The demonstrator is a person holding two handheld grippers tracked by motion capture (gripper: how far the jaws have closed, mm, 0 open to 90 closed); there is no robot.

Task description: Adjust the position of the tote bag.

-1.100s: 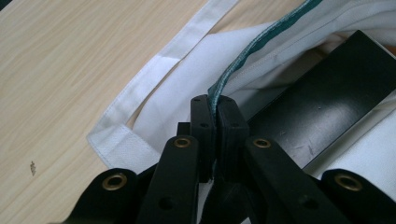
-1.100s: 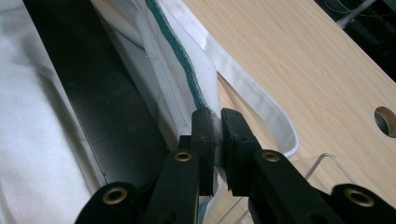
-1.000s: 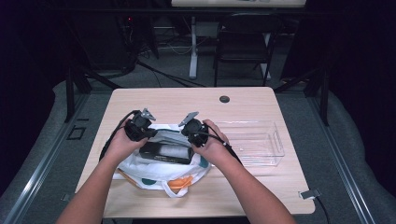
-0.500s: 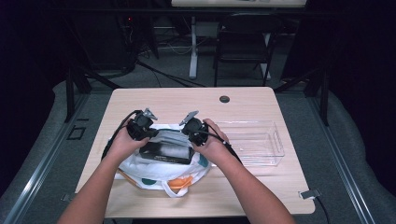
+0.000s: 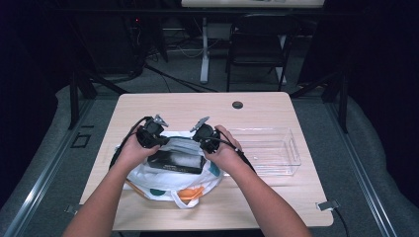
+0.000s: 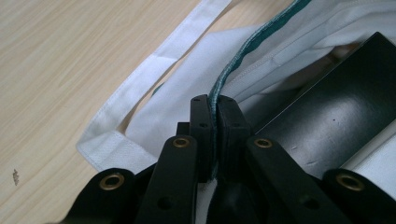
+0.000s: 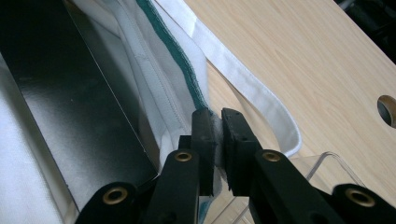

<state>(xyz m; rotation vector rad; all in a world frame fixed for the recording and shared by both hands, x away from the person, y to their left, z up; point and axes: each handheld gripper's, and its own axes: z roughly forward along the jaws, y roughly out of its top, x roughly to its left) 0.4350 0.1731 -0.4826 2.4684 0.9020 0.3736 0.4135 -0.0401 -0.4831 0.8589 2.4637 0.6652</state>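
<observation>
A white cloth tote bag (image 5: 170, 185) with teal and orange dots lies on the wooden table (image 5: 257, 106), its mouth facing away from me. A flat black box (image 5: 176, 161) lies in the open mouth. My left gripper (image 5: 157, 139) is shut on the bag's green-trimmed rim (image 6: 236, 65) at the mouth's left side; my left gripper (image 6: 215, 105) pinches that edge between its pads. My right gripper (image 5: 203, 139) is shut on the rim at the right side, and my right gripper (image 7: 215, 122) clamps white cloth beside the green trim (image 7: 170, 44). The black box (image 7: 70, 98) shows beside it.
A clear plastic tray (image 5: 269, 150) stands right of the bag, its corner (image 7: 327, 163) near my right gripper. A round cable hole (image 5: 237, 104) sits near the table's far edge. The bag's white handle loops (image 6: 154, 60) lie flat on the wood. A chair (image 5: 257, 47) stands beyond the table.
</observation>
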